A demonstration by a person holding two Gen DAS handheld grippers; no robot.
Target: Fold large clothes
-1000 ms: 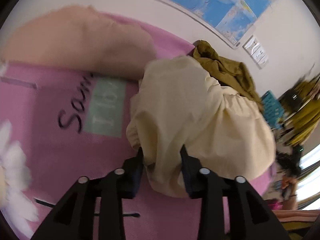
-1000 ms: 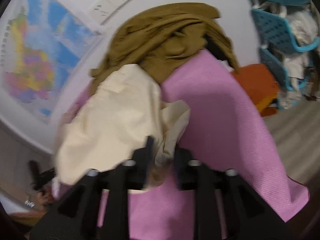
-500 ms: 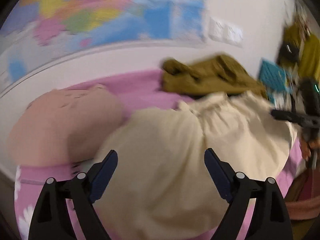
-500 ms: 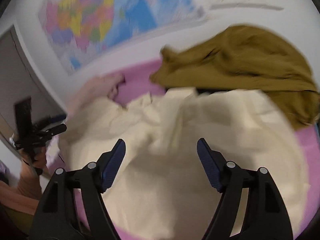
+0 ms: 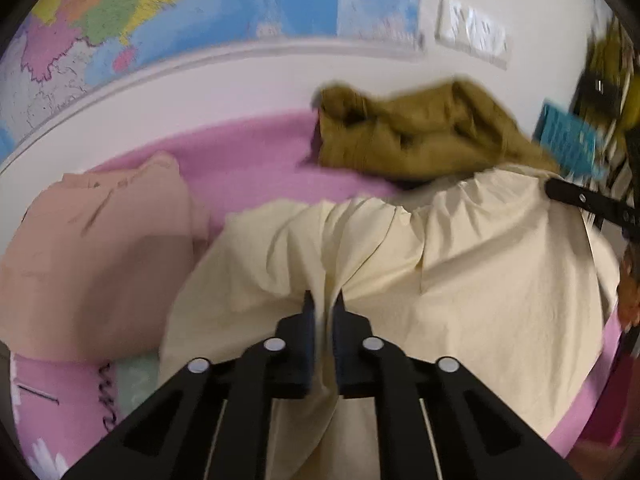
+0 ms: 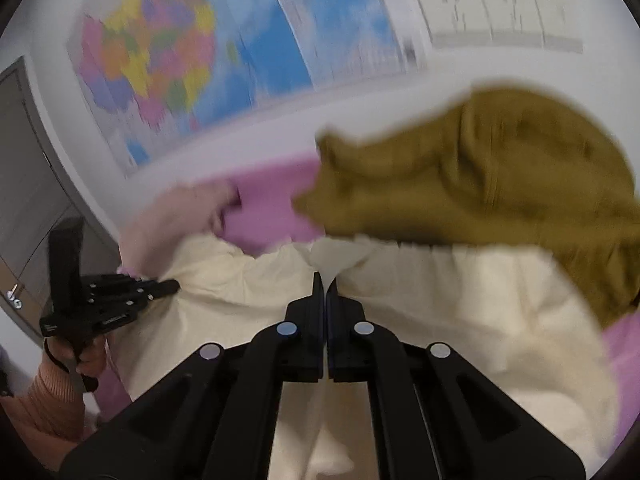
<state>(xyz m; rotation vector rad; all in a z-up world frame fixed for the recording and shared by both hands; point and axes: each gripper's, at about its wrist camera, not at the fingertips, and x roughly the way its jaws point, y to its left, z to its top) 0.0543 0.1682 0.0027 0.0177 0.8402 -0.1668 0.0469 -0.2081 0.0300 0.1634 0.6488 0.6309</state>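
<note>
Jaws of both grippers pinch soft, gathered cream garment (image 5: 480, 280).

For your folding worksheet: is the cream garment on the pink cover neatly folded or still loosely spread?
Loosely spread. The cream garment lies rumpled and wide across the pink cover, creased, with both grippers pinching its fabric.

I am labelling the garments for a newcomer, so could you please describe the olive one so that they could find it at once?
Start at the wall map, then drop to the pink cover beneath it. At the cover's far edge, near the wall, lies the olive garment, a crumpled heap. It alone is dark mustard-green: the cream garment in front is pale and spread out, and the peach garment lies further left.
</note>
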